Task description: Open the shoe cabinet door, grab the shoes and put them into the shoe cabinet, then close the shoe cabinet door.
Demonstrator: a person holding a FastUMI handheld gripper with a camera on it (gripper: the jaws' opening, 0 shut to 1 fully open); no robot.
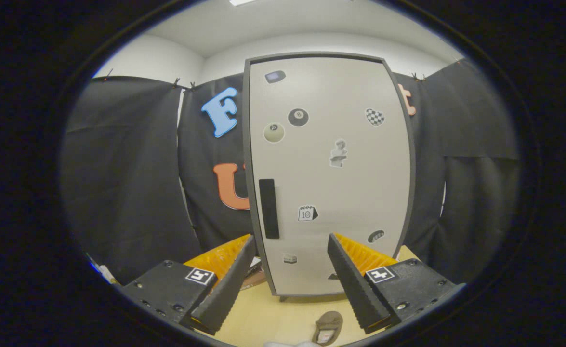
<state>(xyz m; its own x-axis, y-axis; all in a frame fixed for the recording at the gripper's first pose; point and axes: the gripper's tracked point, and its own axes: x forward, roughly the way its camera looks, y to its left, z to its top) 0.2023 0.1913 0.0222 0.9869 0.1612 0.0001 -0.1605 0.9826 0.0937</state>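
Pale smooth shoe cabinet door point(331, 173), sticker-dotted, stands closed beyond the ridged fingers point(290, 262), spread wide, grasping nothing.

tool-mounted fisheye, facing shoe cabinet door point(328, 173), near

closed shoe cabinet door point(331, 173) ahead, tool point(290, 258) fingers spread wide, holding nothing
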